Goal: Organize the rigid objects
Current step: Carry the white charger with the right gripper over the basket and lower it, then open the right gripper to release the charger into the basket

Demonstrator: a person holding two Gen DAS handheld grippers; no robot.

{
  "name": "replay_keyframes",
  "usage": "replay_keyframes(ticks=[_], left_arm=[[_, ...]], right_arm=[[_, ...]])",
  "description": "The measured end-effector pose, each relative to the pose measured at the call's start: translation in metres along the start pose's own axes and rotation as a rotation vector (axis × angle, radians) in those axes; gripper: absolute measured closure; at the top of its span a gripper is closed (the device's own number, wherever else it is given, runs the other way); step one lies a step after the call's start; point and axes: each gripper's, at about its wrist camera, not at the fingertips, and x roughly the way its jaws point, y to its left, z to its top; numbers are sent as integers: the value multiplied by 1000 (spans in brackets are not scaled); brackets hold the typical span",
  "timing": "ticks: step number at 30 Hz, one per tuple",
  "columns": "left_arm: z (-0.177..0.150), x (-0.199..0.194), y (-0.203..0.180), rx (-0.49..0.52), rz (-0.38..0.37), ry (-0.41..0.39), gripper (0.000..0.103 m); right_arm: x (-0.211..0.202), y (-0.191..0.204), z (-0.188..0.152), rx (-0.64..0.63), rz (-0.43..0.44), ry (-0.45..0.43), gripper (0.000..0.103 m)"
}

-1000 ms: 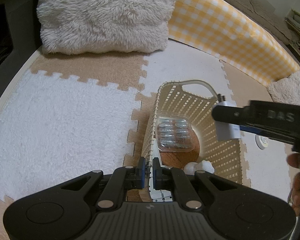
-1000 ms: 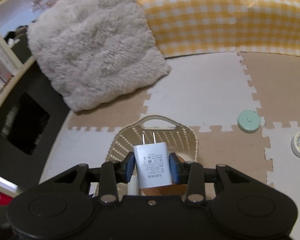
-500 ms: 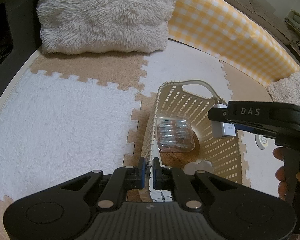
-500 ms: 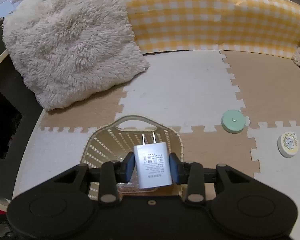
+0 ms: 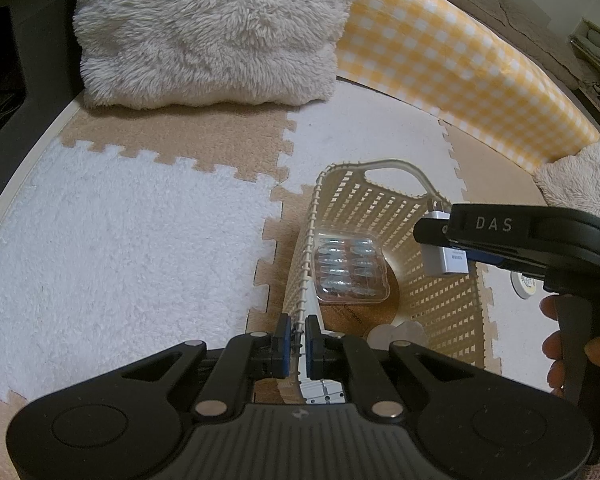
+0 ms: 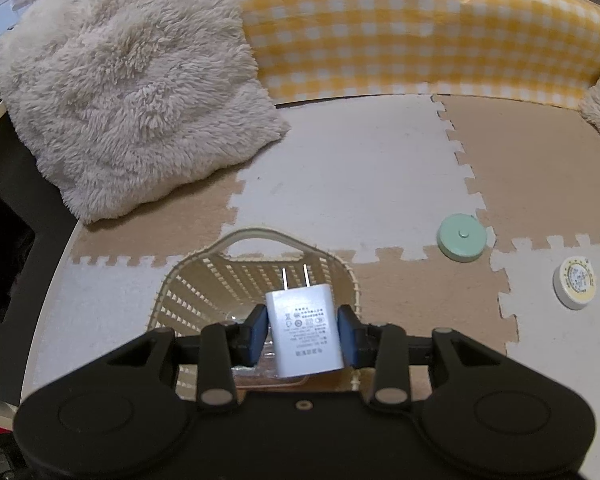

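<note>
Dim warm indoor light; glare patch on basket [image 5: 400, 216] floor; strong fisheye bending beyond basket; edges dark, slightly soft.

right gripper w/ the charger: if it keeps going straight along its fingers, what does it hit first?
Most likely the inside of the basket. The right gripper, shut on the white charger, points down into its open top, prongs leading. The clear blister pack lies below; depth is unclear, so the far wall could come first.

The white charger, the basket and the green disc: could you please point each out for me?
white charger [image 6: 305, 330], right wrist view, on its printed face.
basket [image 5: 388, 165], left wrist view, on its far handle.
green disc [image 6: 462, 237], right wrist view, on its top.
</note>
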Motion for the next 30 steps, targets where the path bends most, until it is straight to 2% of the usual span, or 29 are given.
replay_keyframes(ticks=[8,30], left_arm=[[0,0,0,3,2,1,97],[0,0,0,3,2,1,97]], right_arm=[[-6,3,-1,-7,5,-4,58],[-28,3,-15,-69,55,8,55]])
